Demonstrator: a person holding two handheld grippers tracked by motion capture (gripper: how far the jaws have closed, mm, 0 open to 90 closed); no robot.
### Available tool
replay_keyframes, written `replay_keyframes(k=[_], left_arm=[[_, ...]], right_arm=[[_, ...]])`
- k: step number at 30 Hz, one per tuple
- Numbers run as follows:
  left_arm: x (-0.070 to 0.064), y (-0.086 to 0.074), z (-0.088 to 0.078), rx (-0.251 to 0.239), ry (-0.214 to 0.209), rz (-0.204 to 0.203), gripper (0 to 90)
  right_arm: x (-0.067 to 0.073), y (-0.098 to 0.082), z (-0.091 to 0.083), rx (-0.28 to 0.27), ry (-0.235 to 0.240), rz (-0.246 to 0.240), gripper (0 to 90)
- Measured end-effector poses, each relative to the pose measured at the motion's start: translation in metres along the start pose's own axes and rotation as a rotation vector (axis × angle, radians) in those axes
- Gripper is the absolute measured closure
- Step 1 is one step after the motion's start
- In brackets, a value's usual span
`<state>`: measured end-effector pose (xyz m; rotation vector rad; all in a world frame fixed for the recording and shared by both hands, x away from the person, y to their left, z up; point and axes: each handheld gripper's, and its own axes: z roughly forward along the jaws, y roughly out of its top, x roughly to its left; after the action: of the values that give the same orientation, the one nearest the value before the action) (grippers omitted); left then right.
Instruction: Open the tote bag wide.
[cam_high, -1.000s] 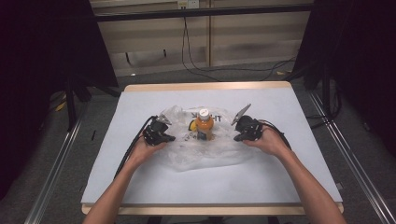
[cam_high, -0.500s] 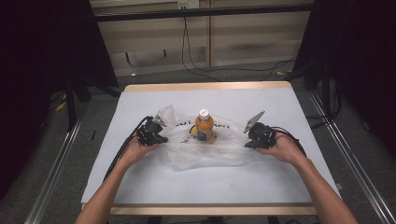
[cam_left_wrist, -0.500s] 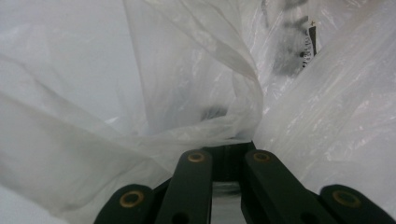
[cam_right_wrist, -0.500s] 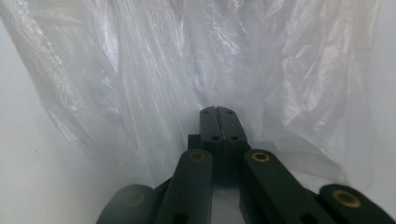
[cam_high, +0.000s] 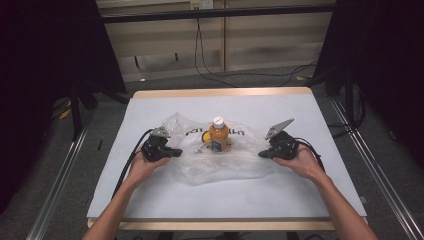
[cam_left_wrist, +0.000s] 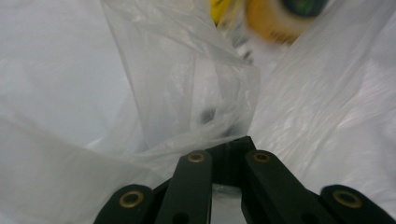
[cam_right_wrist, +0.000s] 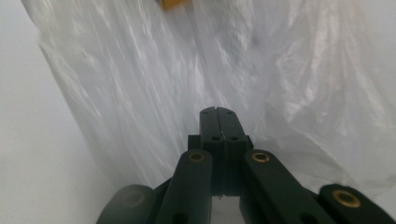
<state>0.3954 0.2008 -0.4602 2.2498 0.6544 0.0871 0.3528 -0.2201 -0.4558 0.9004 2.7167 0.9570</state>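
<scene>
A clear plastic bag (cam_high: 222, 167) lies spread on the white table (cam_high: 280, 112). An orange bottle (cam_high: 219, 136) with a white cap stands upright on or in the bag's middle. My left gripper (cam_high: 178, 152) is shut on the bag's left edge, and thin film (cam_left_wrist: 187, 107) folds over its closed jaws (cam_left_wrist: 231, 142). My right gripper (cam_high: 260, 154) is shut at the bag's right edge, its jaws (cam_right_wrist: 219, 113) pressed together with the film (cam_right_wrist: 140, 84) drawn toward them. The bottle (cam_left_wrist: 273, 18) shows blurred beyond the left jaws. An orange bit of the bottle (cam_right_wrist: 173, 3) shows at the top of the right gripper view.
Black cables (cam_high: 131, 165) trail from both grippers along the person's forearms (cam_high: 345, 210). The table has a wooden rim (cam_high: 220, 92). Dark frame rails (cam_high: 60, 175) run along both sides, and cables (cam_high: 215, 75) lie on the floor beyond the far edge.
Both hands have moved apart, the right one outward and toward the near edge. The bag is pulled wider and flatter between them. The bottle has stayed upright in the middle.
</scene>
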Motion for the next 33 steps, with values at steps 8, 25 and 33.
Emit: replay_keyframes(k=[8, 25, 33], left_arm=[[-0.020, 0.002, -0.025, -0.166, -0.067, -0.001, 90.0], [-0.044, 0.032, -0.026, -0.147, -0.051, 0.054, 90.0], [-0.044, 0.068, 0.013, -0.031, -0.002, 0.095, 90.0]], right_arm=[[0.001, 0.013, -0.021, -0.235, 0.061, 0.058, 90.0], [0.000, 0.058, -0.025, -0.241, 0.100, 0.039, 90.0], [-0.017, 0.109, -0.008, -0.084, 0.088, -0.019, 90.0]])
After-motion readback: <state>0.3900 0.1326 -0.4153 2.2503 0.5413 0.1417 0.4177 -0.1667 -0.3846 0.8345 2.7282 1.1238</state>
